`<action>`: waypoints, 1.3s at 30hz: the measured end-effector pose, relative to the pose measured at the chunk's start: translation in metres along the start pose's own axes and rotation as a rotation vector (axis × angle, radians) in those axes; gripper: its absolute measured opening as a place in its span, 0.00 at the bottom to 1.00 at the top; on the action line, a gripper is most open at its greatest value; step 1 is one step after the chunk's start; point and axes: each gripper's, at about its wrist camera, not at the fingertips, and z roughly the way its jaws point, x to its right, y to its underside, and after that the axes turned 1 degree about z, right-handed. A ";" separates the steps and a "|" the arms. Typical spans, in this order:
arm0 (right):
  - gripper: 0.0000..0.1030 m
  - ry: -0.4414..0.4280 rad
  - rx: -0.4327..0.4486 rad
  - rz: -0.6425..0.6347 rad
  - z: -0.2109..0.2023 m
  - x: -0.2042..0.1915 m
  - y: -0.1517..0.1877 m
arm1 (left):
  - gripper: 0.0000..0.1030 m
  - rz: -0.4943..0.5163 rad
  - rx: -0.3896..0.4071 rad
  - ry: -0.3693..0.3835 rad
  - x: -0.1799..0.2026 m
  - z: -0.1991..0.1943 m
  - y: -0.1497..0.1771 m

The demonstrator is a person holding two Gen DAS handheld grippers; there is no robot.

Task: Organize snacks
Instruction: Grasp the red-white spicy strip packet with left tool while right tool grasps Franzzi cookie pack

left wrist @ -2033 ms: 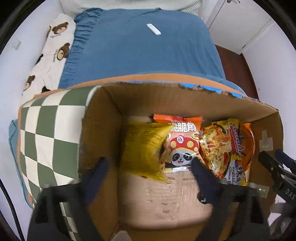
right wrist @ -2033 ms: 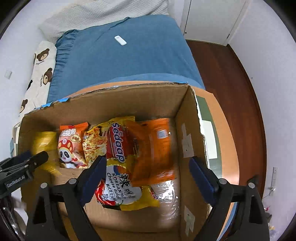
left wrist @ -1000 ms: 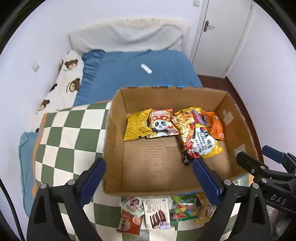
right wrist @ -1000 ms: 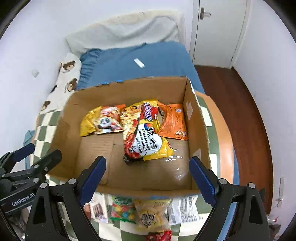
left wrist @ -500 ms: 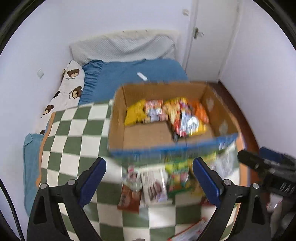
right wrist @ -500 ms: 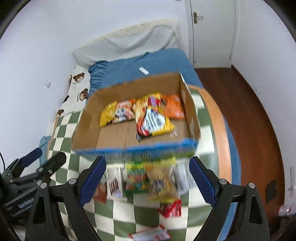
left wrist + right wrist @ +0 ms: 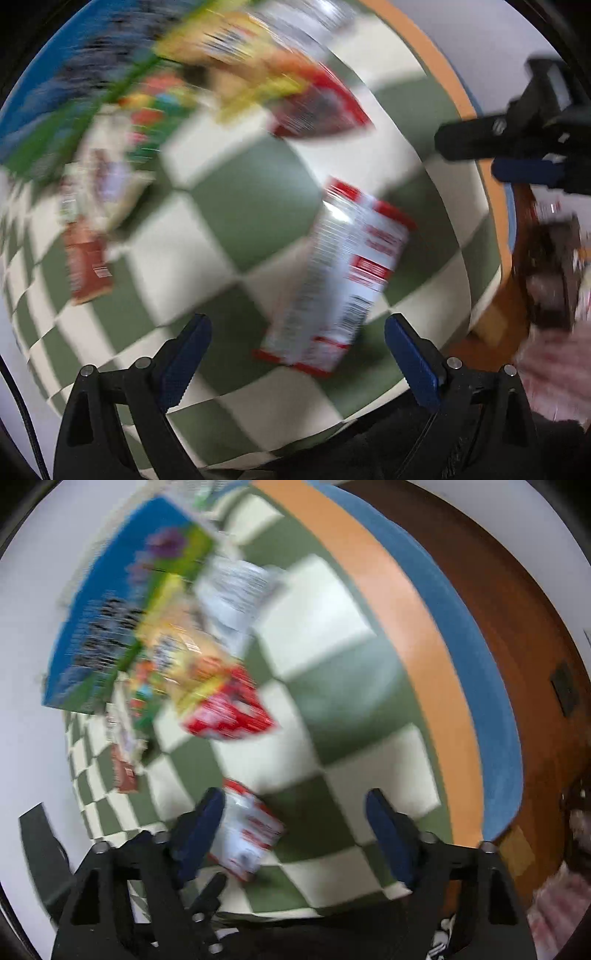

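Note:
Both views are motion-blurred. My left gripper (image 7: pixel 297 354) is open and empty, just above a white-and-red snack packet (image 7: pixel 340 273) lying on the green-and-white checked cloth (image 7: pixel 255 206). My right gripper (image 7: pixel 295 830) is open and empty over the same cloth (image 7: pixel 332 627); that packet (image 7: pixel 247 834) lies by its left finger. A red packet (image 7: pixel 317 107) (image 7: pixel 229 712) lies farther off, with several colourful packets (image 7: pixel 155 103) and a brown-red packet (image 7: pixel 86 266) beside the blue side of the cardboard box (image 7: pixel 99 627).
The right gripper shows at the right edge of the left wrist view (image 7: pixel 517 144). The cloth has an orange and blue border (image 7: pixel 424 627) at the table's right edge. Brown wooden floor (image 7: pixel 517 590) lies beyond it.
Both grippers have pulled back from the box and tilted steeply down. The views now look at the loose packets on the cloth in front of the box. Both stay open.

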 end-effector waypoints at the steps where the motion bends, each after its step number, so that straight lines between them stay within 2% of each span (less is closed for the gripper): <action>1: 0.71 0.012 0.001 0.015 0.001 0.010 0.004 | 0.93 0.019 -0.013 -0.001 0.007 0.008 -0.002; 3: 0.69 0.023 0.012 0.032 0.001 0.021 0.010 | 0.89 0.041 -0.025 0.001 0.019 0.023 -0.006; 4: 0.69 0.028 0.021 0.042 -0.001 0.026 0.011 | 0.74 0.049 -0.025 -0.003 0.023 0.028 -0.007; 5: 0.69 0.024 0.030 0.051 -0.004 0.030 0.012 | 0.64 0.049 -0.027 -0.014 0.025 0.033 -0.008; 7: 0.69 0.028 0.042 0.054 -0.008 0.034 0.013 | 0.53 0.005 -0.024 -0.002 0.020 0.033 -0.006; 8: 0.69 0.031 0.049 0.051 -0.011 0.034 0.014 | 0.51 -0.021 -0.018 0.004 0.015 0.031 -0.005; 12: 0.69 0.034 0.074 0.010 -0.023 0.024 0.013 | 0.50 -0.166 0.004 0.003 -0.022 0.018 0.007; 16: 0.69 -0.008 0.058 -0.056 -0.018 -0.009 0.010 | 0.50 -0.377 0.007 0.017 -0.079 0.006 0.032; 20: 0.69 -0.059 0.026 -0.184 -0.003 -0.068 0.008 | 0.50 -0.615 -0.001 0.021 -0.144 -0.001 0.071; 22: 0.69 -0.075 0.030 -0.269 0.007 -0.108 0.008 | 0.50 -0.701 -0.005 0.020 -0.168 -0.001 0.086; 25: 0.62 -0.084 0.035 -0.385 0.028 -0.162 0.007 | 0.50 -0.837 -0.003 0.047 -0.201 0.000 0.102; 29: 0.60 -0.056 0.015 -0.489 0.064 -0.225 0.003 | 0.50 -0.896 -0.004 0.027 -0.219 0.005 0.107; 32: 0.61 0.023 0.022 -0.557 0.091 -0.260 -0.001 | 0.50 -0.918 -0.018 0.025 -0.226 0.014 0.112; 36: 0.60 0.165 -0.019 -0.628 0.133 -0.279 0.002 | 0.50 -0.919 -0.024 0.020 -0.226 0.018 0.121; 39: 0.58 0.179 0.007 -0.644 0.134 -0.278 0.009 | 0.50 -0.908 -0.025 0.019 -0.230 0.017 0.126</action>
